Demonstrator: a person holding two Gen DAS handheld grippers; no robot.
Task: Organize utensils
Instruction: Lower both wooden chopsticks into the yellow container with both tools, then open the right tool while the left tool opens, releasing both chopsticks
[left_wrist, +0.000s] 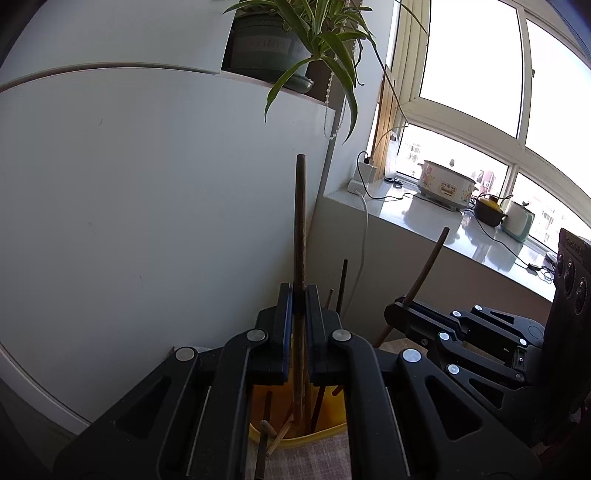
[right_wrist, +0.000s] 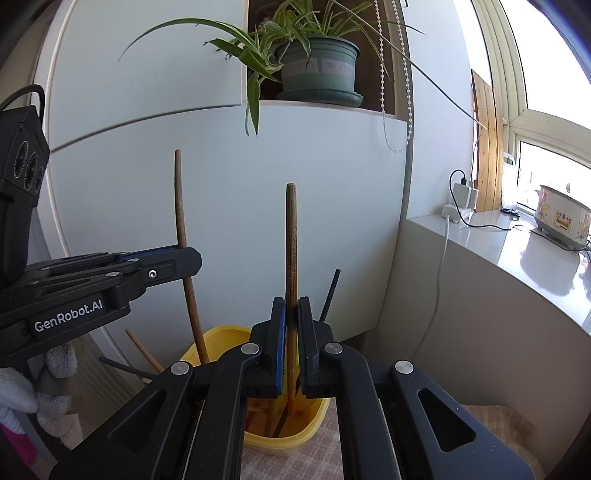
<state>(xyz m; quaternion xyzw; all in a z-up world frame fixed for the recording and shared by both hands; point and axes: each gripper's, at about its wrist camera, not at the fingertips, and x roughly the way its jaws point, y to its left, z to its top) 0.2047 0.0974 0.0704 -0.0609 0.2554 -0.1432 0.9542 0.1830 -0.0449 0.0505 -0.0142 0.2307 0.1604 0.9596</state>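
Two chopsticks (right_wrist: 291, 258) pinched upright in left gripper (left_wrist: 298, 314) and right gripper (right_wrist: 291, 325), nearly into yellow tub (right_wrist: 288, 435), few already inside.

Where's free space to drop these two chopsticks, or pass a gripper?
Crowded: yellow cup, sticks leaning across it, both closed grippers holding chopsticks over it. Left gripper, right gripper. Free: checked cloth in front of the cup, and the white sill between the charger and the floral cooker.
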